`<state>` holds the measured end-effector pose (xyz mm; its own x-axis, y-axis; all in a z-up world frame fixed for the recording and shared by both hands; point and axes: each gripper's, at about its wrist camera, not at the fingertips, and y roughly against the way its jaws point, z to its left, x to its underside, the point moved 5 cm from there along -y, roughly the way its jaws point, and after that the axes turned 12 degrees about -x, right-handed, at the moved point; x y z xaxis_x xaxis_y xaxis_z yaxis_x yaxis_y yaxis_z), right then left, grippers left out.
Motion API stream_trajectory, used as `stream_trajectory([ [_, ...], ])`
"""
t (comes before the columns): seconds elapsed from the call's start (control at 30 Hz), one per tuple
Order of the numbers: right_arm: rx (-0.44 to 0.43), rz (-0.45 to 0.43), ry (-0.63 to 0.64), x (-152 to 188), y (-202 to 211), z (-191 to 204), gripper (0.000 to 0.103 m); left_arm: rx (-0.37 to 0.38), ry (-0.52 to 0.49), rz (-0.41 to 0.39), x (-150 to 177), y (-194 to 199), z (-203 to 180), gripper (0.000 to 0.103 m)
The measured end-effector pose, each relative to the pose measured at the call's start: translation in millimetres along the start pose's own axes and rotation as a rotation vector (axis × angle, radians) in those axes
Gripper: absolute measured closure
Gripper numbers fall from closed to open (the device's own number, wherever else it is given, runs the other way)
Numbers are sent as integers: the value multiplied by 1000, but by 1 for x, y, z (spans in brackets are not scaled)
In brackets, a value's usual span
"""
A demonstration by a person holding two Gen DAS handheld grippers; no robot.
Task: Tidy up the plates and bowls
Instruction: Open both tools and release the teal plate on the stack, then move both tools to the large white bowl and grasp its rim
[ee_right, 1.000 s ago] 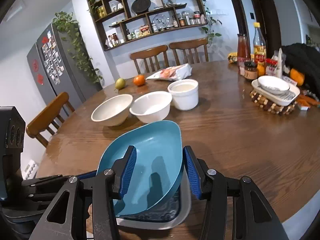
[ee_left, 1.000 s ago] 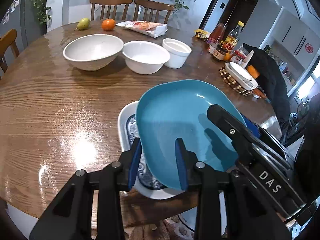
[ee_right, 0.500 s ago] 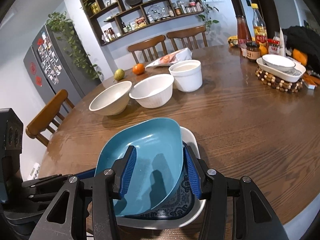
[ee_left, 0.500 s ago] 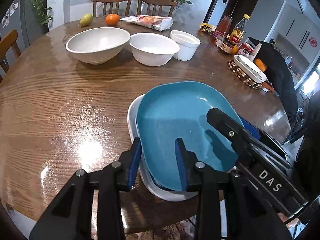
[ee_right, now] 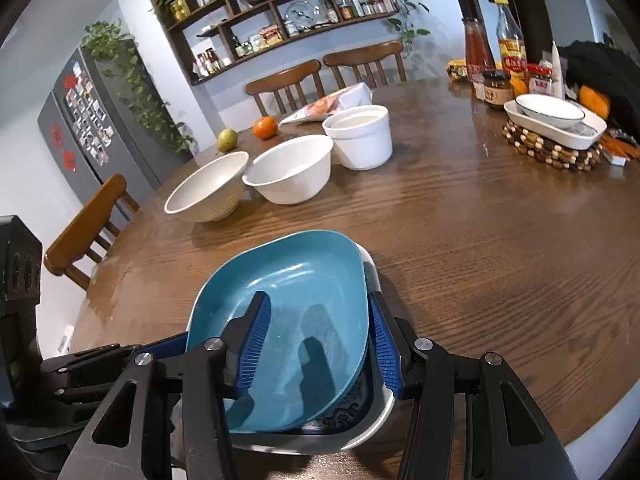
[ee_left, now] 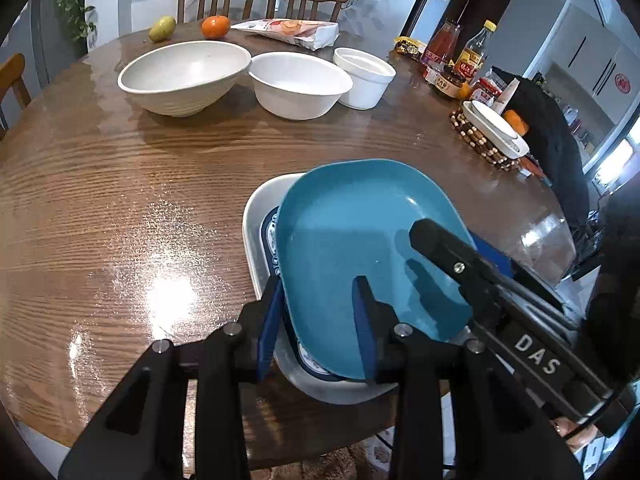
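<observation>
A blue plate lies in a white plate with a blue pattern near the table's front edge. My left gripper straddles the blue plate's near-left rim; its jaws stand apart around the rim. My right gripper straddles the same plate at its right rim, over the white plate, jaws apart. Three white bowls stand in a row further back: a wide one, a middle one and a small straight-sided one.
A pear, an orange and a snack bag lie at the far edge. Bottles and jars and a dish on a beaded trivet stand at the right. Chairs ring the round wooden table.
The blue plate came down from a lifted tilt into the white plate. Both grippers lowered with it and their jaws now stand looser around its rim.
</observation>
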<state>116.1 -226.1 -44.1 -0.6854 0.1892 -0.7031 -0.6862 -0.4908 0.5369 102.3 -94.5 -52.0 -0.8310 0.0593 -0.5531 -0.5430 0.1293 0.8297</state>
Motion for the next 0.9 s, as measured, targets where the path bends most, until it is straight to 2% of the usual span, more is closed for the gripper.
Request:
stream_trajectory([
  [0.13,5,36,6,4,-6,0,51,19,27,-10,-3,4,4,68],
  [0.27,22,59,17,7,-11,3,46,38,33,-10,-4,8,5,63],
  [0.33,26,55,25,7,-9,3,45,24,31,-20,-5,11,6,55],
  [0.43,32,46,36,5,-4,4,42,32,44,-42,-9,17,11,50],
  [0.57,55,17,60,-1,4,7,24,57,90,-84,-20,30,26,44],
  [0.63,71,-4,72,-5,9,8,24,45,121,-103,-27,35,37,39],
  [0.83,3,-40,32,-32,21,7,24,28,214,-147,-53,48,74,34],
  [0.9,-17,-52,35,-44,23,10,24,-2,246,-164,-65,50,88,34],
])
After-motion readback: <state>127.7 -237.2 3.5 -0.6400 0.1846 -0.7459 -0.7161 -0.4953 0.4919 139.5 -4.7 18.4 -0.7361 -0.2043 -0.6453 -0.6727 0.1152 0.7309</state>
